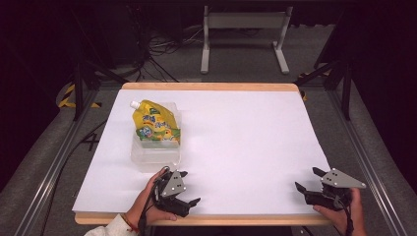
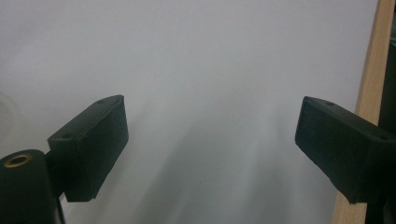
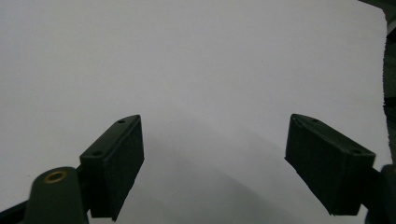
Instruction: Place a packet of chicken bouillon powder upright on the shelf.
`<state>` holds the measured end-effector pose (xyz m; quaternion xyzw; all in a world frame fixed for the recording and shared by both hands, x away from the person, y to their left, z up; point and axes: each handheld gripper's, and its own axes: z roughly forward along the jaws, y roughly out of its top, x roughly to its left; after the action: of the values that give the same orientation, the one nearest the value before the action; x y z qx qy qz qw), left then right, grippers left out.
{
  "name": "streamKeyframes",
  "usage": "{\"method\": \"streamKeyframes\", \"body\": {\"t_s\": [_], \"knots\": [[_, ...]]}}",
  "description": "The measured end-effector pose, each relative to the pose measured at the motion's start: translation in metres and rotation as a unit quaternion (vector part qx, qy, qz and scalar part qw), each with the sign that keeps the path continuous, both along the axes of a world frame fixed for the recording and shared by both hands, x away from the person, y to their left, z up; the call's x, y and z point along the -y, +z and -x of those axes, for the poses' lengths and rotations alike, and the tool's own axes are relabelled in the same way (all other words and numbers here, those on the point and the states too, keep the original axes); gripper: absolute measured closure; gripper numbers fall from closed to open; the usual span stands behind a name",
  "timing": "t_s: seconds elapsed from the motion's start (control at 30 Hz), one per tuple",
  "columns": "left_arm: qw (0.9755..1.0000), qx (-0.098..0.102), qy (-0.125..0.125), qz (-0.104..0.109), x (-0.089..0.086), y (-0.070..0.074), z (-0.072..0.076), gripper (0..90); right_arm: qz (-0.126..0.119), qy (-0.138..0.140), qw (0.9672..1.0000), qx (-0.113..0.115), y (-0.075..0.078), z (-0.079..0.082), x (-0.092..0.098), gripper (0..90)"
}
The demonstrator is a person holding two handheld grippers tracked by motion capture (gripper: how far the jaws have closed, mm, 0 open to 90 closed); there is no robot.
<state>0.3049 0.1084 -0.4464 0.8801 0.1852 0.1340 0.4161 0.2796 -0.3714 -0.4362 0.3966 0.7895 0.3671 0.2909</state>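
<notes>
Grippers parted, both of them, and holding nothing. Left gripper rested low at the near edge of the white-covered table, gripped by the left hand, jaws spread wide and aimed across the sheet toward the right. Seen from its own camera: bare white surface between the two black jaws, wooden table edge beside the right-hand one. Right gripper sat at the near right corner in the right hand, jaws likewise wide apart and pointed toward the left gripper; from its own camera, plain white sheet in the gap.

Yellow spouted pouch lay just ahead of the left gripper, a little beyond its upper jaw, propped tilted in a clear plastic container, white cap at its far left corner. Container near the left gripper but not touching it; well apart from the right gripper, far off to that tool's left and ahead.
</notes>
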Motion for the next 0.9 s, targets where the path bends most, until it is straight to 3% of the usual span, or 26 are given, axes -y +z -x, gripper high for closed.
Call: {"method": "streamKeyframes", "body": {"t_s": [0.9], "knots": [[1.0000,0.000,0.007,-0.003,-0.0073,0.0030,-0.0034,9.9,0.016,0.025,0.9995,-0.004,-0.0036,0.0008,-0.0110,18.7]]}}
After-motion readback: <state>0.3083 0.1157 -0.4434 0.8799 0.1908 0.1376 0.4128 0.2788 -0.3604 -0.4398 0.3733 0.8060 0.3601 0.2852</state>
